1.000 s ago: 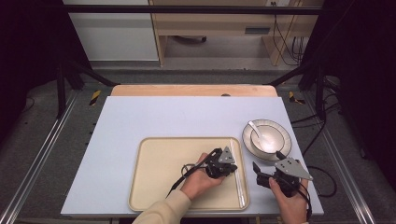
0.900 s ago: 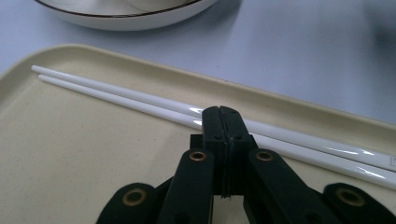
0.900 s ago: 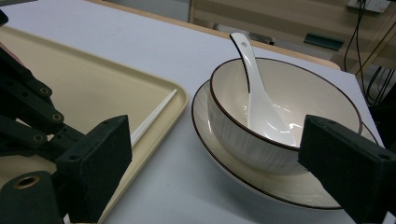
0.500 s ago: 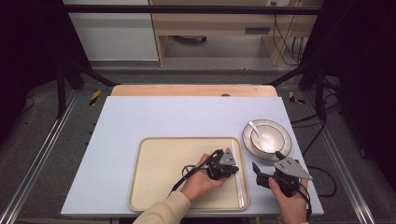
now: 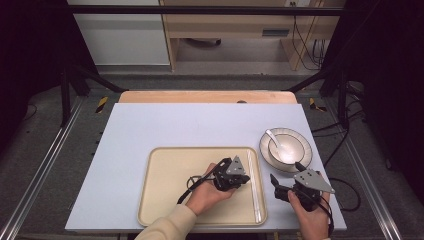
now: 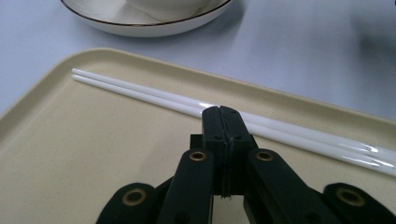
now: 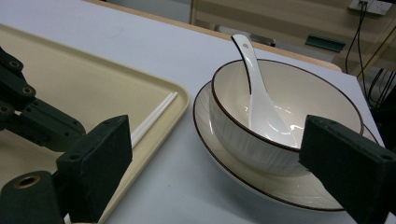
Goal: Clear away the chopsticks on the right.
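A pair of white chopsticks [image 6: 154, 95] lies along the right rim of a beige tray [image 5: 167, 192]. My left gripper [image 6: 221, 113] is low over the tray, its jaws shut flat against each other with nothing between them. Its tips sit right at the chopsticks [image 5: 253, 186]. In the high view the left gripper [image 5: 244, 179] points right across the tray. My right gripper [image 5: 286, 173] rests on the table right of the tray, open. Its wide jaws frame a cream bowl [image 7: 285, 112] on a saucer [image 7: 280, 191], with a white spoon [image 7: 261, 102] inside.
The tray [image 7: 93, 79] lies on a pale blue mat [image 5: 200, 125] that covers the table. The bowl [image 5: 287, 146] and saucer stand near the mat's right edge. Black cables trail from both grippers. Dark frame rails run along both sides of the table.
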A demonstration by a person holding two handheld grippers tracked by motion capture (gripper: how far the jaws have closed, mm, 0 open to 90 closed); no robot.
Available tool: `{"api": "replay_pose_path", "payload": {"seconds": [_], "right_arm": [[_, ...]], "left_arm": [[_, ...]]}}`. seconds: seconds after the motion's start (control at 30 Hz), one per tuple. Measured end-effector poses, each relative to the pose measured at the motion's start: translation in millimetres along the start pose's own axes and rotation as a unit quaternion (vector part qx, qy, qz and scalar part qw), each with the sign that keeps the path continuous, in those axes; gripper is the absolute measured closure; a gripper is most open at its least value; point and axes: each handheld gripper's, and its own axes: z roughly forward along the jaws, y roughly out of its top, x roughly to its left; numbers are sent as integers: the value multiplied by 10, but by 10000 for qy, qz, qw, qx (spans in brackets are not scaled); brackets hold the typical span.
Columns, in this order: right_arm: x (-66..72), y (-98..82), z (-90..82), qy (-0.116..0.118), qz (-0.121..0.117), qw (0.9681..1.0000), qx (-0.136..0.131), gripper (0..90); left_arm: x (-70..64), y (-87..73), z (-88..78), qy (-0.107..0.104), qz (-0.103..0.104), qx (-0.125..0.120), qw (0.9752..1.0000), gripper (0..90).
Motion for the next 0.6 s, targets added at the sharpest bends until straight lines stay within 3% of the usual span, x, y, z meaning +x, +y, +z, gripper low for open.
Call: {"api": "replay_pose_path", "payload": {"seconds": [0.1,0.23,0.27,0.3,0.37,0.4,0.6], "right_arm": [[1,0,1,-5,-14,10000,8,94],[2,0,-1,0,-18,10000,13,93],[1,-1,-1,2,-25,10000,12,94],[2,-1,-2,2,-21,10000,15,93],[2,-2,-3,4,-15,10000,11,93],[0,-2,-2,4,-16,10000,9,93],[12,7,-16,59,-12,10000,-69,87]], "left_arm": [[17,-21,-61,35,37,16,10000,895],[21,-57,-105,67,-103,-121,9999,881],[35,-67,-129,101,-25,-67,9999,854],[23,-79,-133,98,-138,-183,9997,822],[17,-100,-162,181,-153,-264,9994,762],[25,-107,-183,205,-93,-248,9994,716],[15,-187,-345,327,-173,-469,9982,438]]}}
